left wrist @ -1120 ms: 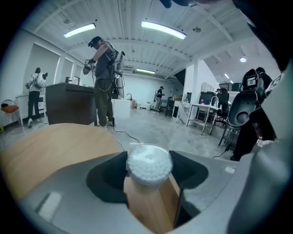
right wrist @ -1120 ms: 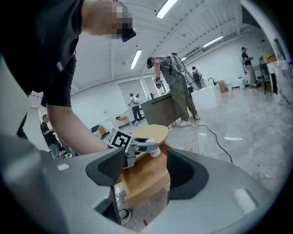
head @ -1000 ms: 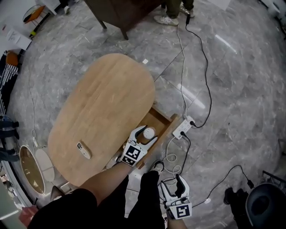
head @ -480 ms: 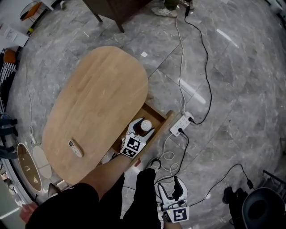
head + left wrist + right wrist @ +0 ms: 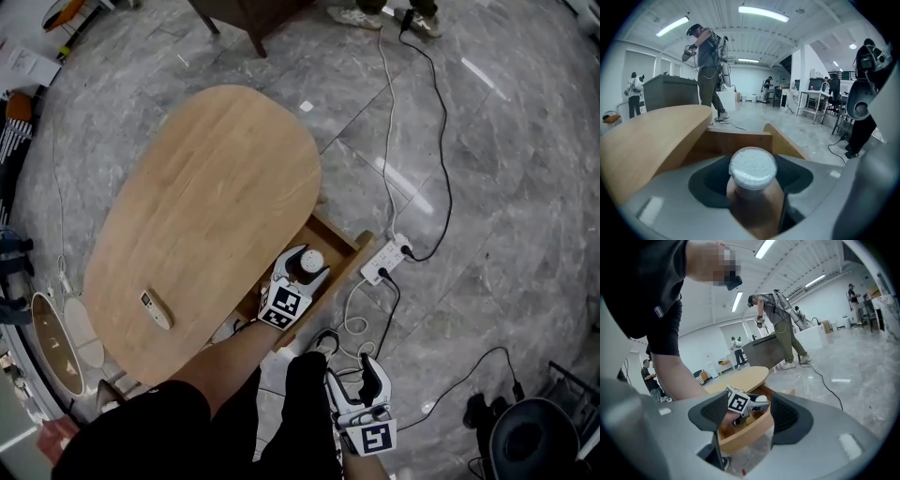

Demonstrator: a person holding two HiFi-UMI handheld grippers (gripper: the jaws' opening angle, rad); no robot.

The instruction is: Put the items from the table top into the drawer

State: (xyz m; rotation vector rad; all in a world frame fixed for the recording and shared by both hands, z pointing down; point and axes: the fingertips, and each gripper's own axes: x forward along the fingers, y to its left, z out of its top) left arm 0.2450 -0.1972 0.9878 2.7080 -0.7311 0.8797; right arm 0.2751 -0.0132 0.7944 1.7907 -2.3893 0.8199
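My left gripper (image 5: 302, 266) is shut on a brown bottle with a white cap (image 5: 310, 262) (image 5: 753, 186) and holds it inside the open wooden drawer (image 5: 343, 246) under the table's near edge. In the left gripper view the bottle points at the drawer's far wall (image 5: 738, 138). A small white remote-like device (image 5: 155, 308) lies on the oval wooden table top (image 5: 216, 197) at its near left end. My right gripper (image 5: 356, 375) hangs open and empty low over the floor, near my legs; its view shows the drawer (image 5: 747, 427) and the left gripper's marker cube (image 5: 738, 402).
A white power strip (image 5: 387, 260) with black and white cables lies on the grey marble floor just right of the drawer. A round mirror (image 5: 54, 343) stands left of the table. A dark cabinet (image 5: 253, 14) and a person's feet are at the top.
The left gripper has carried the bottle slightly deeper down into the drawer. The right gripper has stayed low near the floor. The head view shifted a little.
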